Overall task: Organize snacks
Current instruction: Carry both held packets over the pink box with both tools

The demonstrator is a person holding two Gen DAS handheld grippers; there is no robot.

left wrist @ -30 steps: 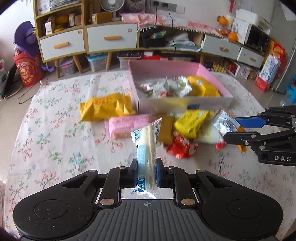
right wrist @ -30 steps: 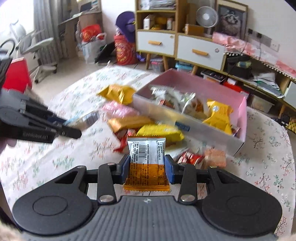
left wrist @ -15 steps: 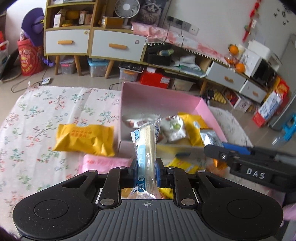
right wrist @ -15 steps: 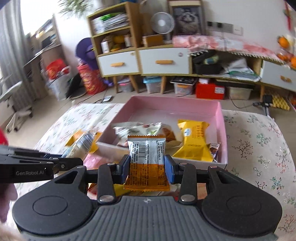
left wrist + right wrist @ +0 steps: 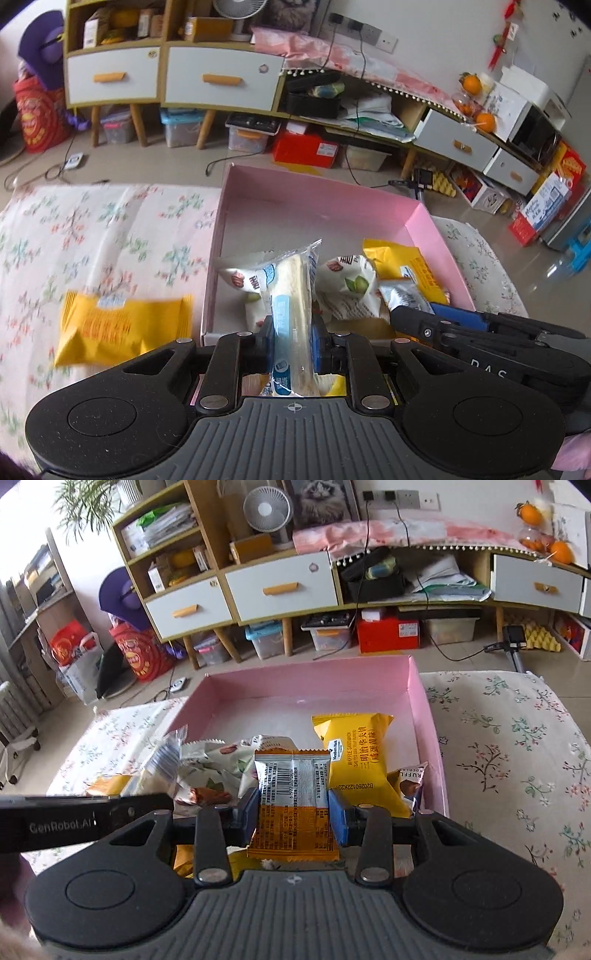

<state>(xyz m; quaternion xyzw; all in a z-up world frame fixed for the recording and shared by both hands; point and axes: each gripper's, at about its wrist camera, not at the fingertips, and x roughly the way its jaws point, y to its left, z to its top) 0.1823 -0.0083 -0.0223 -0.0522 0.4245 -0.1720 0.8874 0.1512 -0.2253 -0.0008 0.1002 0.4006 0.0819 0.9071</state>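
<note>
Both snacks (image 5: 293, 805) now over pink box (image 5: 413, 686)

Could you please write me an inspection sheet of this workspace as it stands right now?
Surface: floral tablecloth, partly motion-blurred.
Job's things: pink box open on the cloth, several snack packets inside, including a yellow waffle packet; a yellow snack bag lies outside, left of the box.
Clutter: nothing seen on the cloth besides snacks.
Grippers: left gripper jaws shut on a long white-and-blue packet; right gripper jaws shut on an orange-and-silver packet; both near the box's front edge.
Cables: black leads hang from wall sockets to the floor.
Surroundings: drawer cabinets, desk fan, storage bins, oranges.
</note>
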